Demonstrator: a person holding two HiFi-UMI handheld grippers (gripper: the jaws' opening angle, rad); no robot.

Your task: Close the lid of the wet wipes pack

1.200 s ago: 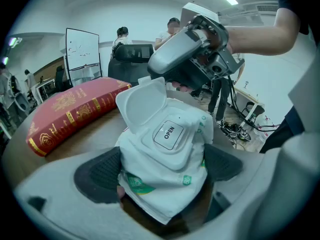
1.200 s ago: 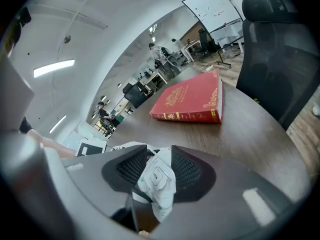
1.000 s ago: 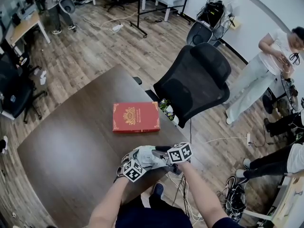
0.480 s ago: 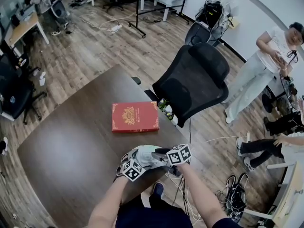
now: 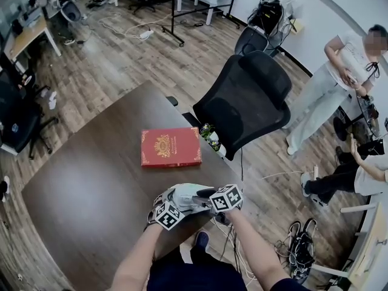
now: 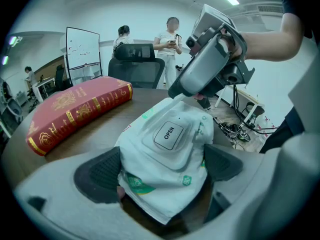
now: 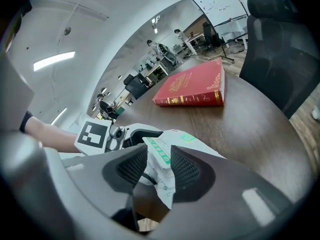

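Unmoved, wipes pack (image 6: pixel 169 134) sits clamped in left gripper (image 6: pixel 162 170) and right gripper (image 7: pixel 159 167) jaws.

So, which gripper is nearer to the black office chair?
Right. The right gripper pinches the wet wipes pack on the side toward the black office chair; the left gripper holds the pack farther from it.

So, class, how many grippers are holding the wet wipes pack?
2. The left gripper clamps the wet wipes pack across one end; the right gripper pinches the edge at its other end.
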